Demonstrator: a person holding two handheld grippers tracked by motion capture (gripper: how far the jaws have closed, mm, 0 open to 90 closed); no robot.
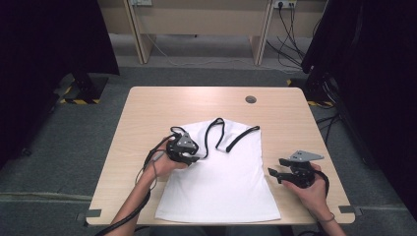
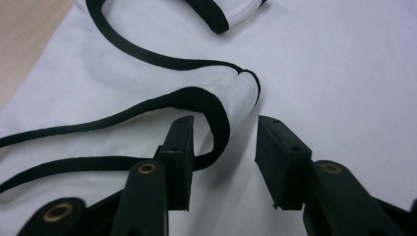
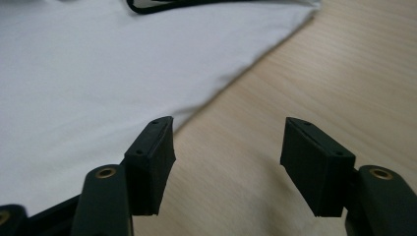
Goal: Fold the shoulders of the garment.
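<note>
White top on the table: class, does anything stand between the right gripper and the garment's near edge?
Nothing visible does. The right gripper has its jaws open over bare table, and the white top edge lies right beside one jaw.

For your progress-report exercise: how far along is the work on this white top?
Done: the white top lies flat on the table. In hand: the left gripper, open, straddles a raised fold of black-trimmed edge. Left: the right gripper is open beside the side edge; no fold made.

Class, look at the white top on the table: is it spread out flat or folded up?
Mostly spread flat: the white top lies open on the table, but one black-edged strap is folded over between the open left gripper jaws.
</note>
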